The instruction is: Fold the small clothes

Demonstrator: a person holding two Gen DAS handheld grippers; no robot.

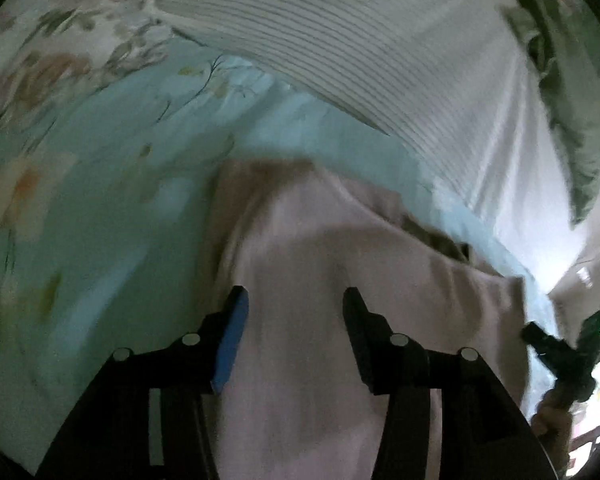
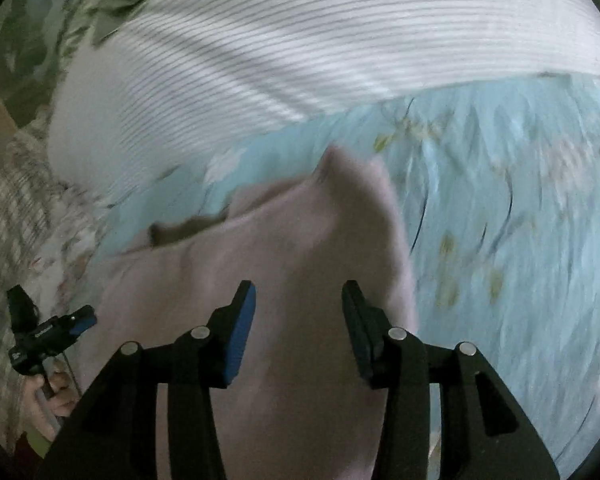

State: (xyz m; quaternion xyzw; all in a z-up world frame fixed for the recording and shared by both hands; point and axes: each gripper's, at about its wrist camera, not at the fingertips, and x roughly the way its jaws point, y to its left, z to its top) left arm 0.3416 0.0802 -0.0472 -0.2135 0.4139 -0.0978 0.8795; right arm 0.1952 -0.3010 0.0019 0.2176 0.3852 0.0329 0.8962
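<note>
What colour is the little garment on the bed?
Pale pink garment, plain; the right wrist view shows it best.

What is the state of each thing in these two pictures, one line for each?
Pink garment: rumpled on the bed, not folded flat.
Left tongs: open above the garment, gripping nothing.
Right tongs: open above the garment, gripping nothing.
Floral sheet: spread under the garment.
Striped cloth: spread out behind.

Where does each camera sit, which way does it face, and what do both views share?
Left wrist: on the left gripper, facing down along its open fingers at the pink garment; the right gripper shows at right.
Right wrist: on the right gripper, fingers apart over the same garment; left gripper and hand at left.
Shared: garment, blue floral sheet, striped white cloth.
</note>
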